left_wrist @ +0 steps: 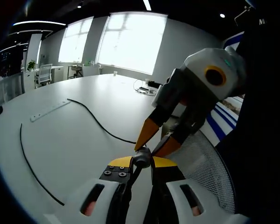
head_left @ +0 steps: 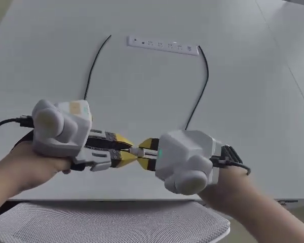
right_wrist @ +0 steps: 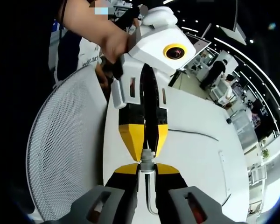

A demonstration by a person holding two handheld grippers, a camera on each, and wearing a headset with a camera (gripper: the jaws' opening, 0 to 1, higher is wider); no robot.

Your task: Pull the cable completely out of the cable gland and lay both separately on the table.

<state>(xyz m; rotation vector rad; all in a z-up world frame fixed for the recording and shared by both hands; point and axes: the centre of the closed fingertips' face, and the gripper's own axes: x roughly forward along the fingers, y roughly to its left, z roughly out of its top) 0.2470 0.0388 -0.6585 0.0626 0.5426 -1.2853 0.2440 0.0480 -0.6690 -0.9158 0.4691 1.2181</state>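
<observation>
While the cable has yet to leave its fitting, you hold the two tools nose to nose at the lower centre of the head view, over the near edge of the table (head_left: 142, 96) and the mesh chair (head_left: 106, 223). The left gripper (left_wrist: 141, 163) is clamped on the grey cable gland (left_wrist: 141, 157). The right gripper (right_wrist: 146, 169) is closed on what appears to be the pale cable (right_wrist: 148, 199), which trails back between its jaws. Opposed grips anchor each part so that you can pull along one axis. The cable is probably still seated, and neither part lies on the table. The power strip (head_left: 162, 44) and black lead (head_left: 93, 66), upper frame, lie well apart.
</observation>
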